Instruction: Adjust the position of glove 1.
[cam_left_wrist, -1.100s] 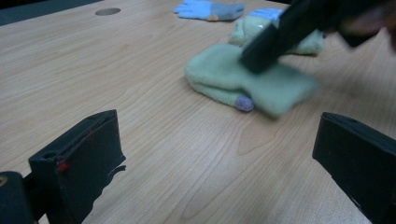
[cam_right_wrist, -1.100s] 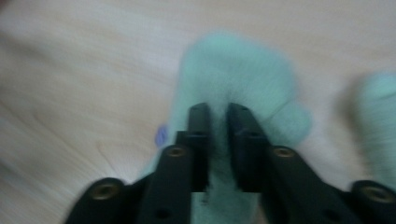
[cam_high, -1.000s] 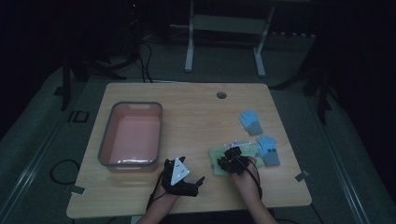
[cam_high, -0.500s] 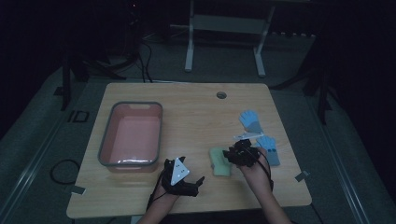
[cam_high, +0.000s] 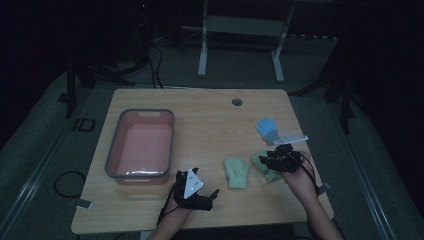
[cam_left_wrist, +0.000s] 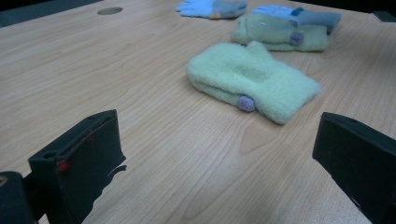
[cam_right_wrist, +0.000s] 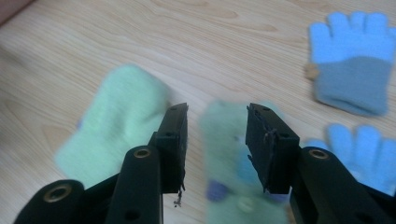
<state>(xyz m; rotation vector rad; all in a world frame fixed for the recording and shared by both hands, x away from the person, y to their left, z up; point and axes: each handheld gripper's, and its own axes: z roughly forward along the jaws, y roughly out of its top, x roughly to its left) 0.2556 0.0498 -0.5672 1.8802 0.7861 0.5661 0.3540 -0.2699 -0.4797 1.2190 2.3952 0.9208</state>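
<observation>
- Wooden table (cam_high: 210, 120) under pretty dim light, with a round hole (cam_high: 237, 102) near its far edge.
- Pink bin (cam_high: 140, 145) with a grey rim sits on the left half of the table, looks like nothing's in it.
- Left gripper (cam_high: 202, 192) is parked low near the front edge, just right of the bin's near corner. Its jaws are spread wide with nothing between them; the left gripper view just has bare wood in the gap.
- Light green mitten (cam_high: 236, 172) lies flat by itself, between the two grippers. In the left gripper view (cam_left_wrist: 252, 81) you can see a small purple button on its cuff edge.
- Second green mitten (cam_high: 267, 170) is just to the right of that one, with the right gripper (cam_high: 277, 160) hovering right over it.
- Right gripper view is blurry, but the jaws sit partly apart straddling that second green mitten (cam_right_wrist: 229, 154), not clamped on it as far as I can see.
- Blue glove (cam_high: 268, 129) lies farther back on the right; another blue glove (cam_right_wrist: 359, 154) rests against the second green mitten.
</observation>
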